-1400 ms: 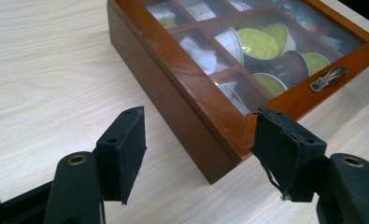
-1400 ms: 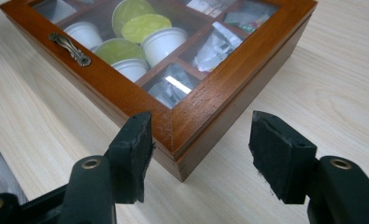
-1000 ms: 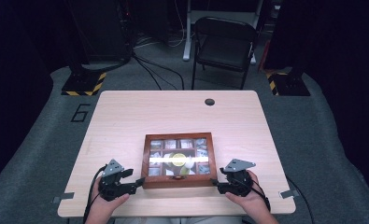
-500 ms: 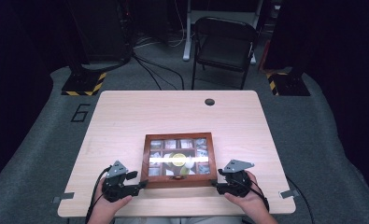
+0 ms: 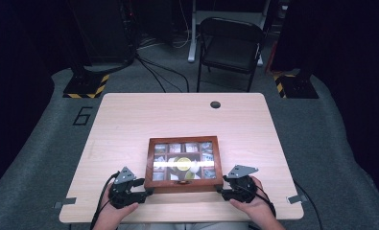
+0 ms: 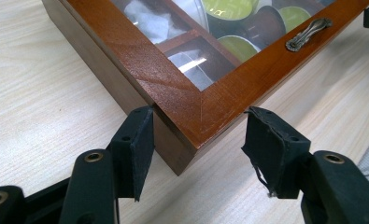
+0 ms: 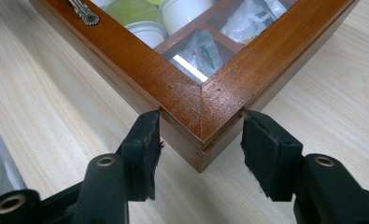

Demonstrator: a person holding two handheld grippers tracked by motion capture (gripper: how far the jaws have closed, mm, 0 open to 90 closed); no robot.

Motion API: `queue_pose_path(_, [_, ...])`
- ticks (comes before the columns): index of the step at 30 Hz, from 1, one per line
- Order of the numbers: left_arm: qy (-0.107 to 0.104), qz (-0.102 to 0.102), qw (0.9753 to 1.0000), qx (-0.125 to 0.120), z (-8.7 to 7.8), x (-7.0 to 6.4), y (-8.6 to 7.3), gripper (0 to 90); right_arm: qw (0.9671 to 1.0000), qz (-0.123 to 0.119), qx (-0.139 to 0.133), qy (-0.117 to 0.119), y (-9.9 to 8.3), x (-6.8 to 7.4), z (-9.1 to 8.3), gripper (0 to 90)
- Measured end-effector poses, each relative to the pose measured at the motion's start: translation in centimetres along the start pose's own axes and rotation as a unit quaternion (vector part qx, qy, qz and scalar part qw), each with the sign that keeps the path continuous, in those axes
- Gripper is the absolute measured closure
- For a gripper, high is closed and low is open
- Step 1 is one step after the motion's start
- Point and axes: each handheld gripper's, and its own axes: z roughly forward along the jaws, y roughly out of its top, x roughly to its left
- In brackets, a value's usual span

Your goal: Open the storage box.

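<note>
A wooden glass-lidded box (image 5: 184,164) of capsules and packets sits at the near middle of the counter (image 5: 129,120), with the left gripper (image 6: 196,140) and right gripper (image 7: 201,140) at its two near corners, each one's fingers spread open astride a corner.

One wooden box (image 5: 184,184) sits on one table (image 5: 129,120), and that's a single glass lid with one metal handle (image 6: 308,33) on its front rail. Two grippers are at it, the left gripper (image 5: 146,193) and the right gripper (image 5: 221,190), one at each near corner, each showing two black jaws. Two hands here: left hand (image 5: 112,213), right hand (image 5: 254,203). Beyond the table, one folding chair (image 5: 230,45). One round dark grommet (image 5: 215,104) marks the tabletop. Inside the box, I can't get a firm count of the pods and packets.
</note>
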Motion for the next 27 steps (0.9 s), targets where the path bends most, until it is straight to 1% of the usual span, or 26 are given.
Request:
queue_pose_path(2, [-0.001,0.000,1.0000,0.000,-0.01,0.03,0.00,42.3,1.0000,-0.004,0.003,0.000,0.02,0.00,0.05,47.2])
queue_pose_path(3, [-0.003,-0.005,1.0000,0.002,0.10,0.10,-0.05,42.5,1.0000,-0.001,-0.001,-0.007,-0.02,0.10,0.17,48.3])
queue_pose_path(4, [-0.003,-0.005,1.0000,0.002,0.10,0.10,-0.05,42.5,1.0000,-0.001,-0.001,-0.007,-0.02,0.10,0.17,48.3])
queue_pose_path(6, [-0.006,-0.004,1.0000,0.006,0.18,0.14,-0.07,43.2,1.0000,-0.002,0.003,-0.006,-0.03,-0.01,0.14,48.3])
queue_pose_path(7, [-0.001,0.002,1.0000,0.008,0.19,0.06,-0.06,43.2,1.0000,-0.003,0.002,-0.006,-0.03,-0.01,0.15,48.3])
queue_pose_path(11, [0.001,0.003,1.0000,0.009,0.18,0.01,-0.05,43.3,1.0000,-0.001,0.000,-0.007,-0.01,0.09,0.16,48.5])
queue_pose_path(12, [0.002,0.006,0.9999,0.008,0.16,-0.04,-0.01,43.5,0.9999,-0.004,0.004,-0.010,0.07,0.20,0.10,48.5])
queue_pose_path(13, [0.002,0.006,0.9999,0.008,0.16,-0.04,-0.01,43.5,0.9999,-0.010,0.002,-0.011,0.11,0.21,0.11,49.0])
queue_pose_path(15, [0.000,0.005,1.0000,0.005,0.10,-0.11,0.05,43.5,0.9998,-0.013,0.002,-0.012,0.17,0.23,0.08,49.1])
queue_pose_path(16, [0.000,0.003,1.0000,0.000,0.14,-0.16,0.06,43.5,0.9999,-0.011,0.001,-0.012,0.20,0.23,0.07,49.1])
queue_pose_path(17, [-0.003,-0.002,1.0000,0.000,0.10,-0.22,0.09,43.4,0.9999,-0.011,-0.003,-0.012,0.26,0.12,0.05,49.1])
queue_pose_path(18, [0.000,0.003,1.0000,-0.001,0.08,-0.17,0.12,43.4,0.9999,-0.008,-0.001,-0.009,0.28,0.10,0.01,49.1])
queue_pose_path(19, [-0.006,-0.006,1.0000,-0.002,0.07,-0.23,0.14,43.4,0.9999,-0.009,-0.003,-0.009,0.28,0.07,0.00,49.1])
queue_pose_path(20, [-0.006,-0.006,1.0000,-0.002,0.07,-0.23,0.14,43.3,0.9999,-0.006,-0.007,-0.011,0.29,0.10,0.01,49.1])
queue_pose_path(22, [-0.001,0.001,1.0000,-0.005,-0.02,-0.16,0.21,43.2,0.9999,-0.006,-0.007,-0.010,0.31,0.08,-0.01,49.0])
queue_pose_path(23, [-0.007,-0.007,0.9999,-0.008,-0.06,-0.23,0.24,43.1,0.9999,-0.003,-0.007,-0.008,0.41,0.02,-0.16,48.9])
queue_pose_path(24, [-0.004,0.000,0.9999,-0.011,-0.14,-0.15,0.30,43.1,0.9999,-0.003,-0.007,-0.008,0.41,0.02,-0.16,48.9])
queue_pose_path(25, [-0.009,-0.007,0.9999,-0.011,-0.25,-0.22,0.33,43.1,0.9999,-0.001,-0.010,-0.008,0.43,0.00,-0.20,48.9])
queue_pose_path(26, [-0.009,-0.009,0.9998,-0.017,-0.30,-0.20,0.35,43.1,0.9999,-0.001,-0.011,-0.005,0.47,-0.07,-0.28,48.7])
queue_pose_path(27, [-0.008,-0.006,0.9997,-0.021,-0.41,-0.13,0.41,43.1,0.9999,0.003,-0.016,-0.006,0.50,-0.05,-0.34,48.7])
